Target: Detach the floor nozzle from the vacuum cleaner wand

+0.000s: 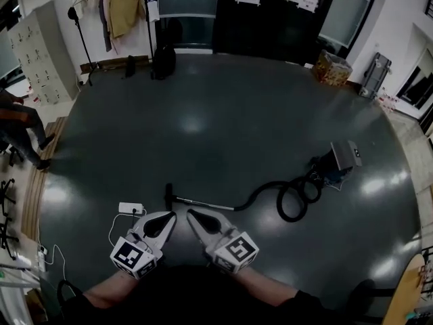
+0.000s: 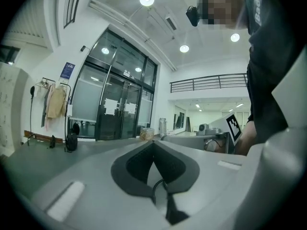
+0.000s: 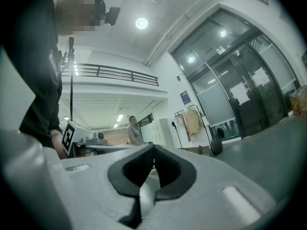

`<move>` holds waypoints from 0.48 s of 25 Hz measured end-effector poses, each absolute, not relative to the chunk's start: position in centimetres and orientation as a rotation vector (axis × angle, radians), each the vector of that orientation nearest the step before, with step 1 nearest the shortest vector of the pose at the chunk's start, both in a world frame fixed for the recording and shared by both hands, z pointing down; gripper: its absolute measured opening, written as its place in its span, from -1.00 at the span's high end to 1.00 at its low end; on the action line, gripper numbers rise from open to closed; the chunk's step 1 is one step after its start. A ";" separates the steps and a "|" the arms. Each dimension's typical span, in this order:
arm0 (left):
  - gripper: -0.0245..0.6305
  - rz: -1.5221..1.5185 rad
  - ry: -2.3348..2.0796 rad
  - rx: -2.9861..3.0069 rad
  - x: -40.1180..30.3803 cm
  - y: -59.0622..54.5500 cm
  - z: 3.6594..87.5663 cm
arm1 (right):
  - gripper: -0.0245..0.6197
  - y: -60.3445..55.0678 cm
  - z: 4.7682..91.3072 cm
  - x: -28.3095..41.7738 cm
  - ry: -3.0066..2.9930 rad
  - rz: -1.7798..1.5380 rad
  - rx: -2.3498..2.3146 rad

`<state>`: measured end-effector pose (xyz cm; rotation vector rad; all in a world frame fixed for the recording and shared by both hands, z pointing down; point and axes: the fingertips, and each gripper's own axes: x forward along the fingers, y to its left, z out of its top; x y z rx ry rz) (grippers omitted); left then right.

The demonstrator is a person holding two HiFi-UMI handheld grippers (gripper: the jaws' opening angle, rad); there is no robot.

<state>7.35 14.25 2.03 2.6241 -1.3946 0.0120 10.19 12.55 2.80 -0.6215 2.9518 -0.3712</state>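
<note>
Standing over a dark, glossy floor [image 1: 203, 127], the person holds the left gripper [image 1: 170, 216] and the right gripper [image 1: 191, 214] level and side by side. Both pairs of fingers are pressed together with nothing between them.

**Location of parts**
- The floor nozzle [image 1: 169, 196], a short dark bar, lies on the floor just ahead of the left fingers.
- The wand [image 1: 203, 202], a thin, pale, smooth-looking tube, runs from the nozzle across the front of the right fingers and away to their right.
- The black hose [image 1: 294, 198] lies in loose loops farther right and ends at the boxy grey vacuum body [image 1: 345, 156].
- A white power strip [image 1: 130, 208] with a thin trailing cable lies just left of the left fingers.

**Hazards**
- The fingers must be opened before either part can be gripped. A closed approach would only push the nozzle along the slick floor.
- The wand looks round and polished, so a weak grip may slip or twist when the joint is pulled.
- The joint cannot be made out from here. If it has a latch, a straight pull could strain it.
- The looped hose may drag the wand back.
- The left fingers could snag the power strip cable.
</note>
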 end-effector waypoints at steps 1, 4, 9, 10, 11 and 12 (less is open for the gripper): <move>0.93 0.028 -1.419 2.614 7.4 14.1 1.9 | 0.93 12.4 3.0 10.5 2.954 -0.375 -0.613; 0.93 0.078 -1.472 2.598 7.1 14.2 1.7 | 0.93 12.2 3.8 10.6 2.954 -0.408 -0.585; 0.93 0.068 -1.504 2.590 3.8 13.7 2.8 | 0.93 11.4 4.8 7.8 2.993 -0.425 -0.571; 0.93 0.056 -1.502 2.570 3.0 13.2 2.9 | 0.93 11.0 4.9 7.1 3.004 -0.420 -0.576; 0.93 0.047 -1.493 2.556 2.2 12.8 3.0 | 0.93 10.5 5.1 6.4 3.011 -0.425 -0.592; 0.93 0.041 -1.482 2.554 1.3 12.4 3.1 | 0.93 10.0 5.4 5.7 3.015 -0.439 -0.618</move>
